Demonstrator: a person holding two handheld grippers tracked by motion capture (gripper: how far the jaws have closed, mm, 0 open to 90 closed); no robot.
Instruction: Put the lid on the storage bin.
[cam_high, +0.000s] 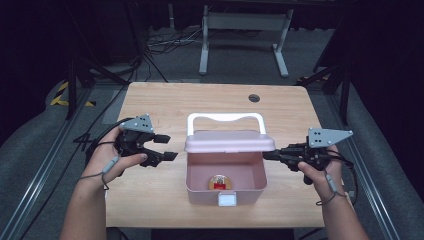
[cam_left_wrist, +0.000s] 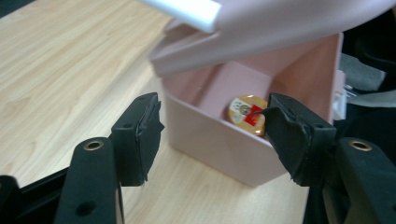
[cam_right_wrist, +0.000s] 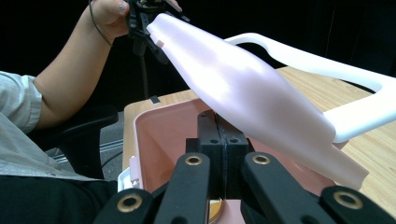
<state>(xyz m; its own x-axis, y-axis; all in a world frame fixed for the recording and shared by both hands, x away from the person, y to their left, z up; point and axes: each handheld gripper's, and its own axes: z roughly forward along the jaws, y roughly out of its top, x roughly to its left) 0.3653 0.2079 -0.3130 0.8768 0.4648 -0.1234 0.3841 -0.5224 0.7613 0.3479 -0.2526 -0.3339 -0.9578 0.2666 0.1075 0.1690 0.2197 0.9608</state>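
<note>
A pink box (cam_high: 200, 194) stands at the table's front middle, its pink lid (cam_high: 230, 142) raised partway and a white handle (cam_high: 225, 118) behind it. Inside lies a round tan item with a red patch (cam_high: 219, 182). My right gripper (cam_high: 267, 154) is shut, its tips under the lid's right edge. In the right gripper view the shut jaws (cam_right_wrist: 223, 123) sit just below the tilted lid (cam_right_wrist: 243, 79). My left gripper (cam_high: 169, 147) hangs open just left of the box, touching nothing. Between the left gripper's (cam_left_wrist: 215, 109) spread jaws I see the box corner and the round item (cam_left_wrist: 245, 113).
A white latch (cam_high: 226, 200) sits on the box's front wall. The wooden table (cam_high: 165, 100) has a round cable hole (cam_high: 254, 98) at the back right. Cables and a grey table frame (cam_high: 245, 22) lie on the floor beyond.
</note>
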